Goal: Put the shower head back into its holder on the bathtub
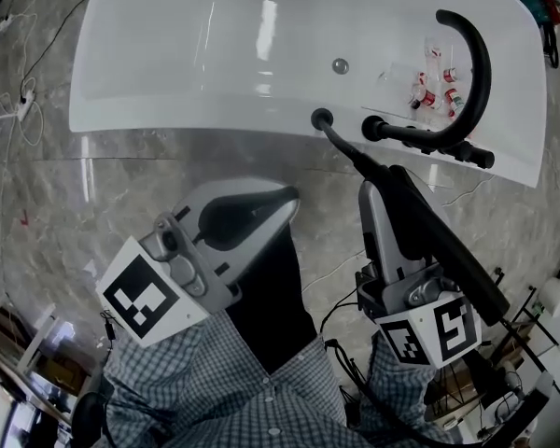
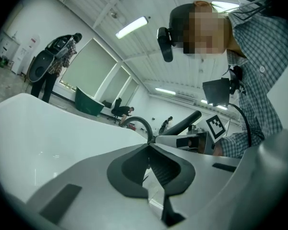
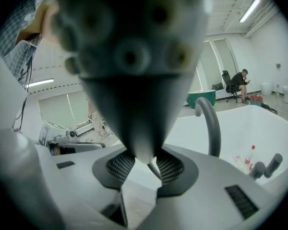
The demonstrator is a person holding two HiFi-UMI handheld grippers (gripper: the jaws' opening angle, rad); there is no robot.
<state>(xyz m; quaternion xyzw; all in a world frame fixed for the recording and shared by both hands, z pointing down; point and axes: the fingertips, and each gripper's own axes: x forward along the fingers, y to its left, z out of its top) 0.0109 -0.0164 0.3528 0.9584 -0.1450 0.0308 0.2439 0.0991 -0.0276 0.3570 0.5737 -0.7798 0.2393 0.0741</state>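
Here, head view: my right gripper (image 1: 373, 194) is clamping the shower head (image 1: 443, 245), its hose (image 1: 341, 146) trailing to the holder (image 1: 322, 118) on the near rim of the bathtub (image 1: 168, 119). Left gripper view: my left gripper (image 2: 149, 158) is sitting closed, empty. Right gripper view: the pads (image 3: 170, 169) are pinching only its narrow end, so I am risking a swivel and a miss.

Floor (image 1: 65, 194) is grey marble-look tile, with white cables (image 1: 19, 101) trailing across it on the left. A few little red-capped bottles (image 1: 436, 87) huddle just beside the black arched spout (image 1: 481, 63). Way in the background a seated person (image 3: 240, 80) is near a green bin (image 3: 200, 98), strip lights (image 2: 132, 27) overhead.
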